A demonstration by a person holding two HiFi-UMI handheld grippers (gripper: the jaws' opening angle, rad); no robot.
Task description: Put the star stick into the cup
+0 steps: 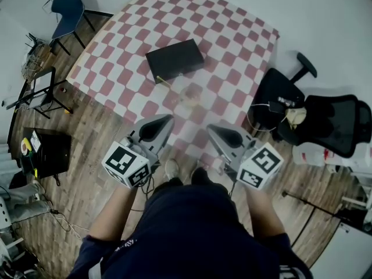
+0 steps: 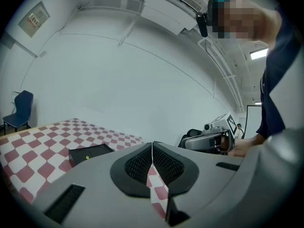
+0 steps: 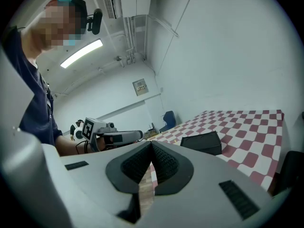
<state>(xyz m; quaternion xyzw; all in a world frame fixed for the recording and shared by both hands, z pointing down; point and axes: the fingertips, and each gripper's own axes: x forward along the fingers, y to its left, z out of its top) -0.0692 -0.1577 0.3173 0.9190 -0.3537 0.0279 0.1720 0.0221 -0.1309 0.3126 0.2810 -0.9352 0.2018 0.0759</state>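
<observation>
A thin yellowish stick (image 1: 162, 81) lies on the red-and-white checkered cloth (image 1: 226, 45), just beside a flat black box (image 1: 174, 60). A faint clear cup (image 1: 188, 97) stands a little nearer to me on the cloth. My left gripper (image 1: 168, 120) and right gripper (image 1: 211, 128) hover side by side over the cloth's near edge, well short of stick and cup. Both are shut with nothing between their jaws. In the left gripper view the left gripper (image 2: 152, 145) has its pads pressed together; the right gripper (image 3: 151, 144) looks the same in its own view. Neither gripper view shows stick or cup.
A blue chair (image 1: 67, 7) stands at the far left and a black office chair (image 1: 325, 121) at the right of the cloth. A black case (image 1: 49, 150) lies on the wood floor at left. The black box (image 2: 90, 153) (image 3: 202, 141) shows in both gripper views.
</observation>
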